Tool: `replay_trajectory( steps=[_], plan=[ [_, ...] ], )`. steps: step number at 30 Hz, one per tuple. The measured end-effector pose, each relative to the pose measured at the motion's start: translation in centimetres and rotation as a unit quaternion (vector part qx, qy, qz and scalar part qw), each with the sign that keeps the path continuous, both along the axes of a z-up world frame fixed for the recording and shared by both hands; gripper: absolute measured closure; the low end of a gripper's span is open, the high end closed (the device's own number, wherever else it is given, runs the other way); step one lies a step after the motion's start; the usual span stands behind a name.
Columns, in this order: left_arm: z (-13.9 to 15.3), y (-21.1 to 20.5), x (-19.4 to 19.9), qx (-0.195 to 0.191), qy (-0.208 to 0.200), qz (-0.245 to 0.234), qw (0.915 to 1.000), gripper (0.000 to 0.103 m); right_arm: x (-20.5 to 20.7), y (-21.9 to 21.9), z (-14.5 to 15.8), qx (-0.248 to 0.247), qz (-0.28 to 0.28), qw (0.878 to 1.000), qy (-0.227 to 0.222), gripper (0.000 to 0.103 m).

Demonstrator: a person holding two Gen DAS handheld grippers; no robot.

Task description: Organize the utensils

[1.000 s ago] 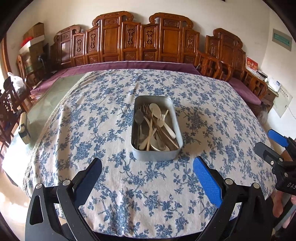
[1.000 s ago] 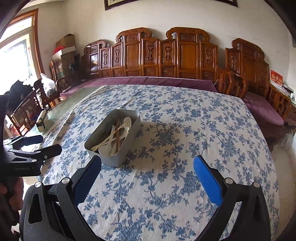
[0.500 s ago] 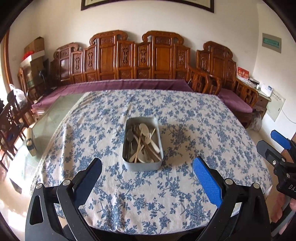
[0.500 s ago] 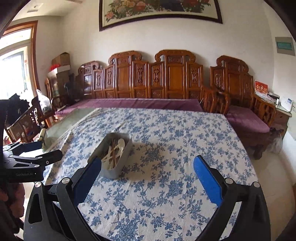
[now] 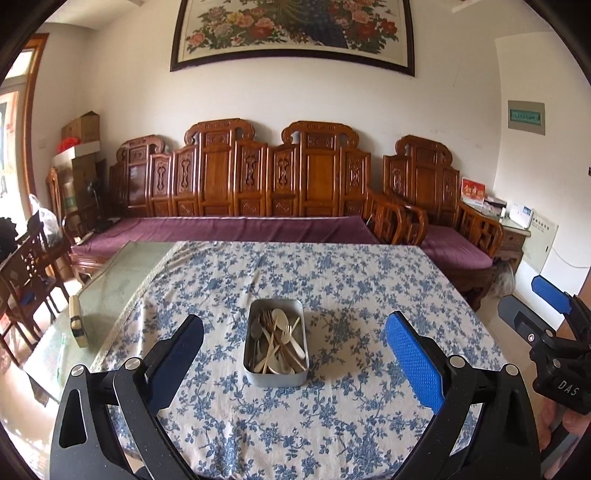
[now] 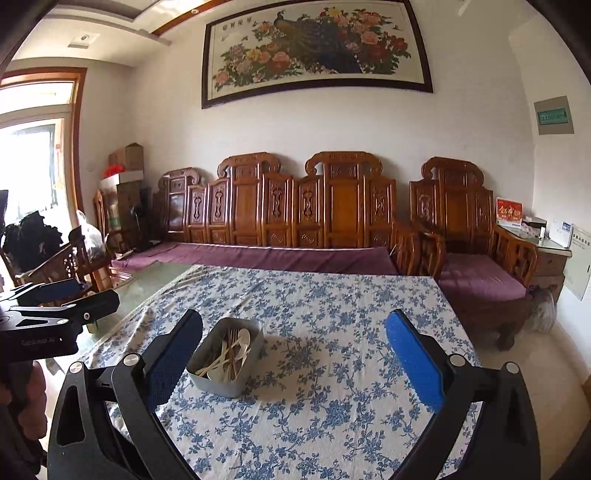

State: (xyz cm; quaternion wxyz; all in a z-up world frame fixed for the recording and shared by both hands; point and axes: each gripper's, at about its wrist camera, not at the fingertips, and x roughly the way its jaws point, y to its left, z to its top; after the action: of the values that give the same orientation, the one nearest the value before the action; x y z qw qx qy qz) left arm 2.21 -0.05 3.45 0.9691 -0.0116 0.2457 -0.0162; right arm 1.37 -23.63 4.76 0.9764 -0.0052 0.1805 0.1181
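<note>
Both grippers have drawn back from the table since the earlier frames, so the tin appears smaller and the wall painting has come into view. Left gripper: jaws spread wide, holding nothing; the pads are blue with a fine dimpled texture, mounted on matte black arms with round silver rivets. Right gripper: jaws likewise spread wide, holding nothing. The rectangular grey metal tin with rounded corners sits on the blue-and-white floral tablecloth, well apart from both grippers. Inside it, pale spoons and forks lie in a loose crossed pile. Behind the table stands a carved wooden bench with a purple cushion
</note>
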Motion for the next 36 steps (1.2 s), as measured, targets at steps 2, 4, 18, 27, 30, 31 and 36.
replay_trajectory(
  steps=[2, 4, 18, 27, 30, 31, 36],
  plan=[
    [0.3, -0.1, -0.3, -0.001, -0.006, 0.0, 1.0, 0.008, -0.2, -0.2, 0.2, 0.0, -0.002, 1.0, -0.004, 0.003],
    [0.5, -0.2, -0.6, -0.002, -0.009, 0.0, 1.0, 0.008, -0.3, -0.4, 0.2, 0.0, -0.003, 1.0, -0.006, 0.003],
    [0.8, -0.5, -1.2, 0.001, -0.019, -0.003, 0.9998, 0.008, -0.2, -0.3, 0.0, 0.002, -0.005, 1.0, -0.001, 0.003],
    [0.6, -0.6, -1.2, -0.002, -0.016, -0.004, 0.9999, 0.008, -0.2, -0.3, -0.2, 0.002, -0.005, 1.0, 0.0, 0.003],
    [0.6, -0.6, -1.2, -0.002, -0.016, -0.004, 0.9999, 0.008, -0.2, -0.3, -0.2, 0.003, -0.005, 1.0, 0.0, 0.003],
    [0.6, -0.6, -1.2, -0.002, -0.016, -0.004, 0.9999, 0.008, -0.2, -0.3, -0.2, 0.002, -0.005, 1.0, 0.0, 0.003],
    [0.5, -0.6, -1.3, -0.003, -0.017, -0.005, 0.9998, 0.008, -0.2, -0.3, -0.2, 0.002, -0.005, 1.0, 0.0, 0.003]
  ],
)
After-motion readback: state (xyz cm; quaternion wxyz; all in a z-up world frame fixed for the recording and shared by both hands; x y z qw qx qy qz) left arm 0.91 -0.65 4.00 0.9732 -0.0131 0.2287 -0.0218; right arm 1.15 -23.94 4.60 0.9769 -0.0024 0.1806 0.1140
